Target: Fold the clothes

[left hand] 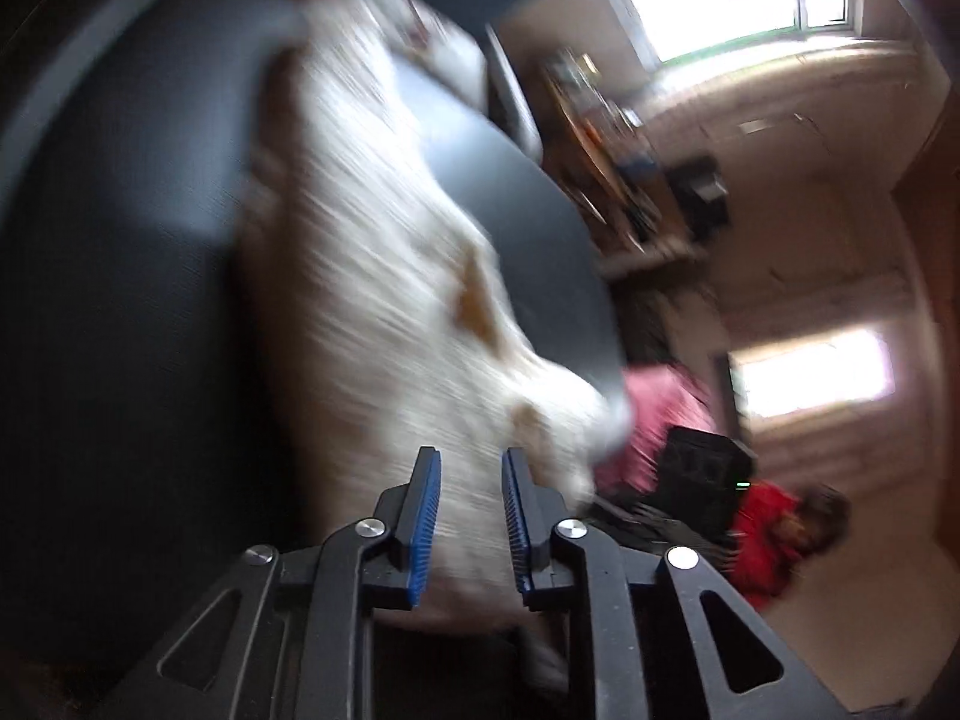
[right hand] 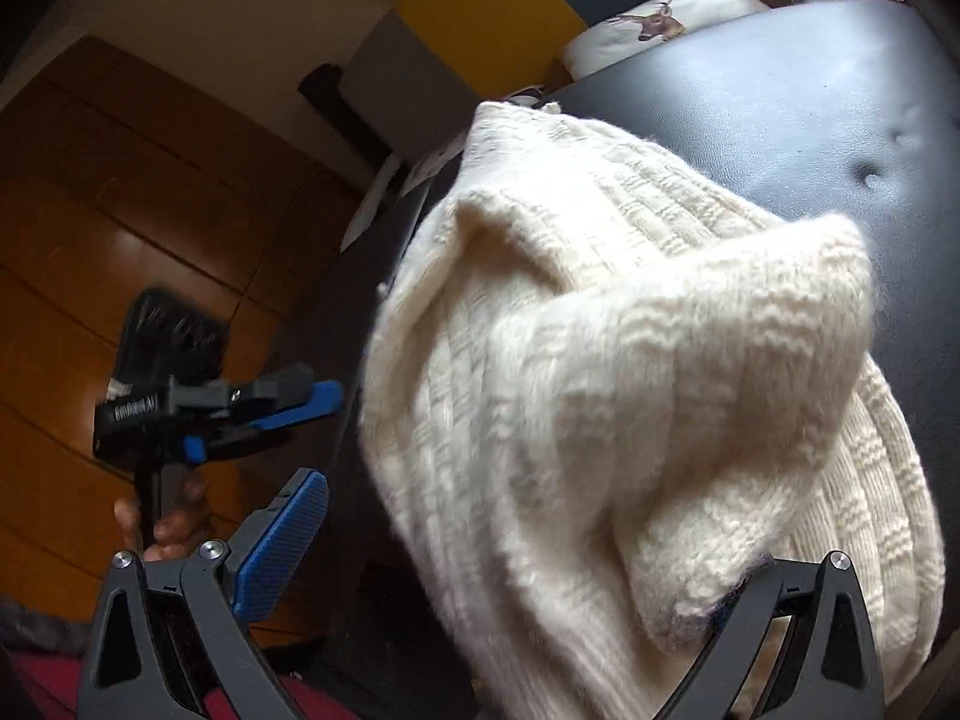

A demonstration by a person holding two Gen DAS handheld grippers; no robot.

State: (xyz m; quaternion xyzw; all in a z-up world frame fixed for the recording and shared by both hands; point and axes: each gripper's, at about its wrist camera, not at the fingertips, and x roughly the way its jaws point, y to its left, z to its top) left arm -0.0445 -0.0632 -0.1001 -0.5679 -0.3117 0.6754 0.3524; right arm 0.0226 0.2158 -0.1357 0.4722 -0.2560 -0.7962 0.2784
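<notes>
A cream knitted sweater (right hand: 600, 360) lies bunched on the black table (right hand: 780, 120), with one thick fold raised toward the camera. My right gripper (right hand: 516, 546) stands wide open around that fold. Its left blue pad (right hand: 282, 546) is bare, and the sweater covers its right finger. The left wrist view is blurred by motion; there the sweater (left hand: 372, 276) stretches away across the table (left hand: 120, 240). My left gripper (left hand: 471, 456) is open with a narrow gap, at the sweater's near end. In the right wrist view the left gripper (right hand: 318, 405) hangs off the table's left edge, held by a hand (right hand: 174, 528).
A folded white cloth with a deer print (right hand: 648, 24) lies at the table's far end, by yellow and grey blocks (right hand: 480, 18). Wooden floor (right hand: 120, 210) spreads left of the table. A pink cloth (left hand: 660, 414), a cluttered shelf (left hand: 606, 168) and a person in red (left hand: 774, 528) sit beyond.
</notes>
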